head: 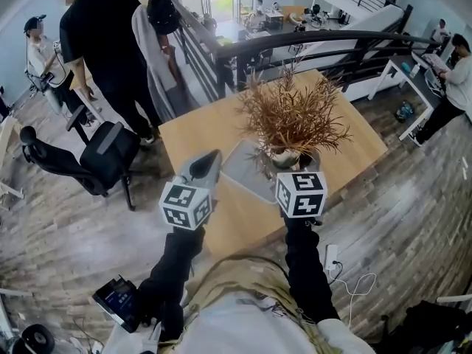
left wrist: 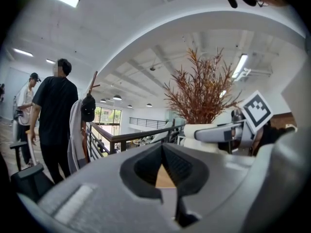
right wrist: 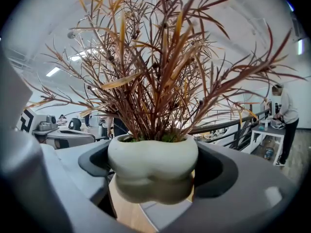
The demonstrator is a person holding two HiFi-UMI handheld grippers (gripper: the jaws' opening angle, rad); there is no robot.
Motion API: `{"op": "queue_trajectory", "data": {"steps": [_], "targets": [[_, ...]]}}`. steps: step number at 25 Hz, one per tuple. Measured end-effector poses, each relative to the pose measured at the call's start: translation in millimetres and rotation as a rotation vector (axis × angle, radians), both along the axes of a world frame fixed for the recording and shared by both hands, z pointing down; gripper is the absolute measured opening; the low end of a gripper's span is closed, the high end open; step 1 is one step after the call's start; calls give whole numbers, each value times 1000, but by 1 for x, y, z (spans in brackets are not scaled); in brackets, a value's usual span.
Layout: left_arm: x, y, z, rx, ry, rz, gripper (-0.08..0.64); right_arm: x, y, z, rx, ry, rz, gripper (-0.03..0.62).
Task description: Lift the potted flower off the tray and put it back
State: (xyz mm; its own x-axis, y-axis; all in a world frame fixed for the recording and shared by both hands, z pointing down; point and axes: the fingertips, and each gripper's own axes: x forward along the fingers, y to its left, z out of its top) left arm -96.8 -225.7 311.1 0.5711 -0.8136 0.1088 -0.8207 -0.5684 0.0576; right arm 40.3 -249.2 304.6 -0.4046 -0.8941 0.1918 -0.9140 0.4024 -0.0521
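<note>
The potted flower point(head: 292, 116) is a bush of dry red-brown stalks in a lumpy white pot point(right wrist: 152, 165). My right gripper point(right wrist: 152, 171) is shut on that pot, one jaw on each side. The pot's underside shows, with wood and the grey tray point(right wrist: 167, 218) beneath it, so it looks held just above the tray. In the head view the right gripper point(head: 289, 161) and pot are over the right end of the flat grey tray point(head: 242, 168) on the wooden table point(head: 354, 150). My left gripper point(head: 205, 167) hovers at the tray's left, shut and empty point(left wrist: 164, 150).
The table's front edge is close to me and a dark railing point(head: 295, 44) runs behind it. A black office chair point(head: 103, 153) and two standing people point(head: 99, 43) are at the left. A white desk point(head: 413, 76) and another person are at the right.
</note>
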Motion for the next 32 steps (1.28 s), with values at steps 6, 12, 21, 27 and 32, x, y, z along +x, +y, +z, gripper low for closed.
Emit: {"op": "queue_trajectory", "data": {"steps": [6,12,21,27,32], "targets": [[-3,-3,2,-5,0,-8,2,-1,-1,0,5,-5,-4,502],[-3,-3,5,-2,2,-13,2,-2,-2,3,4,-3,-6,502],[-2,-3,6,-14,3,-21,2,2,-2,6,-4,-2,-7,502],[-4,-2,14,-30,6,-26,2,1,-1,15,-18,1,-13,502],[-5,-1,18,-38,6,-29,2,1,-1,20,-24,-1,-11,502]]}}
